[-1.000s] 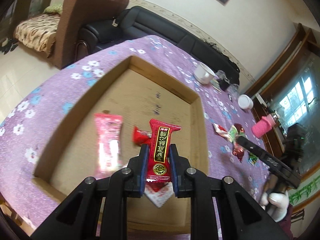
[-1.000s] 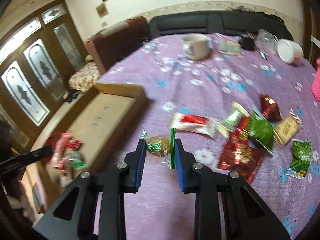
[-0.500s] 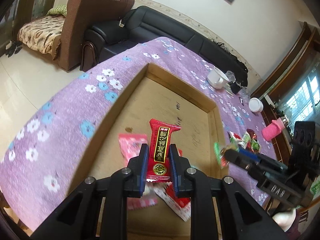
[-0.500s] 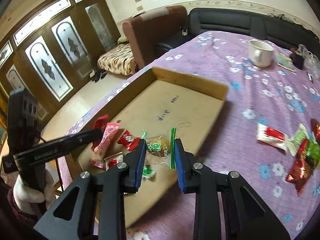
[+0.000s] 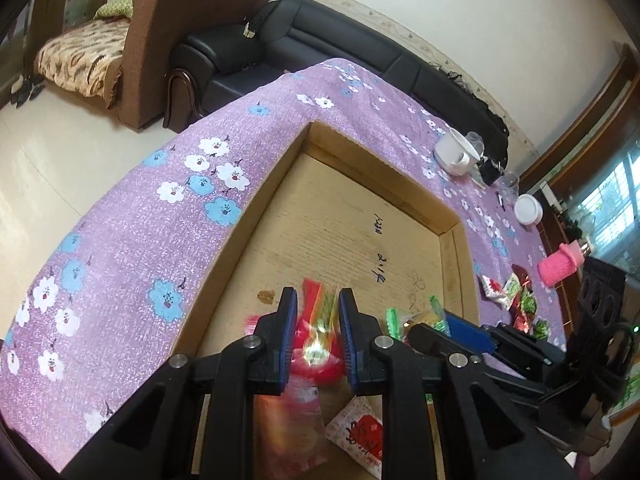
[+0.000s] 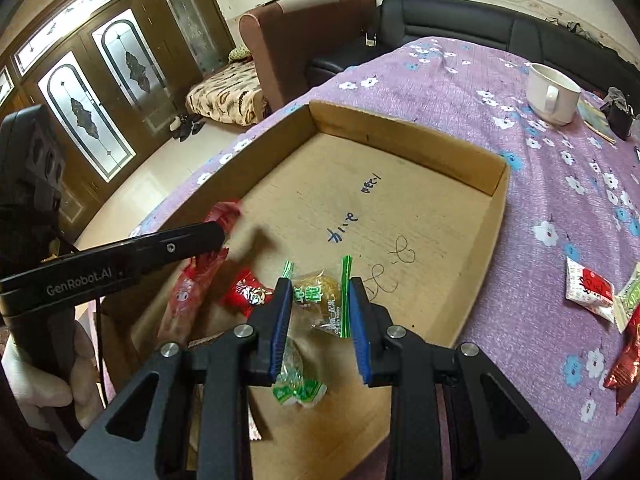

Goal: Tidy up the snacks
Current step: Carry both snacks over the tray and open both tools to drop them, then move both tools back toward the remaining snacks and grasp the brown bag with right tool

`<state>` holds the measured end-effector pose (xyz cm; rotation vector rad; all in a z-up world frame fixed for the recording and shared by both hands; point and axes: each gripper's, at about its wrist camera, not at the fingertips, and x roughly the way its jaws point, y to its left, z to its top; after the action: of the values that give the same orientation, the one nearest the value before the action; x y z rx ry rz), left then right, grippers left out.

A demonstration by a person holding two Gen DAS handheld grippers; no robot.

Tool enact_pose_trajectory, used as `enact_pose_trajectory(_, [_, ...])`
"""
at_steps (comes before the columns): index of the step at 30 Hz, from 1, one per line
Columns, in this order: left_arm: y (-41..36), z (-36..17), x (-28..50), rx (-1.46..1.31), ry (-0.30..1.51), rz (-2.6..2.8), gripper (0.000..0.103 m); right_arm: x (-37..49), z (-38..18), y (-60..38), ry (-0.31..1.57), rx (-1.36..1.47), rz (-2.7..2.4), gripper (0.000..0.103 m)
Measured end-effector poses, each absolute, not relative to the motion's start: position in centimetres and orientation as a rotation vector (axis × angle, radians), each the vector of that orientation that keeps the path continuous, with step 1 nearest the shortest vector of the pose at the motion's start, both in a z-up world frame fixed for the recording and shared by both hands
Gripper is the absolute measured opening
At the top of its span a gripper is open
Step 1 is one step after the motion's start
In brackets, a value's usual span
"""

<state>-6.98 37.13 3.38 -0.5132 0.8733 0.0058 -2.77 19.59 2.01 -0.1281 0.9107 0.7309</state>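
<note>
Looking along the left gripper [image 5: 318, 336], I see its two blue pads apart with a gap between them, and a red snack [image 5: 316, 320] shows as a blur in that gap; I cannot tell if the pads touch it. It is over the near end of the cardboard box [image 5: 264, 196], which sits on the purple flowered cloth [image 5: 132, 248]. A white packet with red print [image 5: 362, 434] lies in the box below. More snacks [image 5: 516, 300] lie on the cloth past the box, near a pink cup [image 5: 560, 268]. From the right gripper [image 6: 318, 316], the fingers sit partly open with a clear packet holding a yellow snack [image 6: 318, 296] between them, over the box floor. I cannot tell if it is pinched. A red candy [image 6: 246, 292] lies just left, and a white mug [image 6: 552, 94] stands far back.
</note>
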Motion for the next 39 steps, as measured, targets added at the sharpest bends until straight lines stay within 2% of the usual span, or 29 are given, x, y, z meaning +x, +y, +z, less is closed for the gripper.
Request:
enact_pose_trajectory(3, [37.5, 3.4, -7.3, -0.541, 0.862, -0.001, 0.029, -2.7, 1.9, 19.8, 0.910, -0.140, 0.730, 0.033])
enact_pose_trajectory(5, [37.6, 3.7, -7.6, -0.548, 0.848, -0.004, 0.042, -2.8, 2.0, 19.8, 0.901, -0.140, 0.735, 0.035])
enact_pose_trajectory(7, [37.6, 4.2, -7.9, -0.548, 0.831, 0.004, 0.050, -3.0, 2.2, 19.8, 0.892, -0.139, 0.740, 0.037])
enact_pose_trajectory(13, [37.3, 5.8, -8.9, -0.543, 0.803, 0.073, 0.070, -3.3, 3.2, 18.7, 0.863, -0.109, 0.741, 0.039])
enact_pose_trajectory(20, [35.3, 7.0, -10.5, -0.554, 0.747, 0.084, 0.071, -3.7, 4.7, 14.7, 0.817, -0.019, 0.708, 0.040])
enact_pose_trajectory(26, [30.8, 7.8, -11.0, -0.405, 0.782, 0.090, 0.071, -4.4, 5.4, 9.7, 0.776, 0.067, 0.651, 0.047])
enact_pose_trajectory(33, [25.0, 8.1, -11.2, -0.196, 0.796, 0.144, 0.071, -5.2, 5.0, 3.6, 0.763, 0.163, 0.580, 0.048])
enact_pose_trajectory(39, [22.0, 8.2, -11.3, -0.125, 0.809, 0.126, 0.071, -5.6, 4.4, -1.2, 0.754, 0.210, 0.520, 0.049])
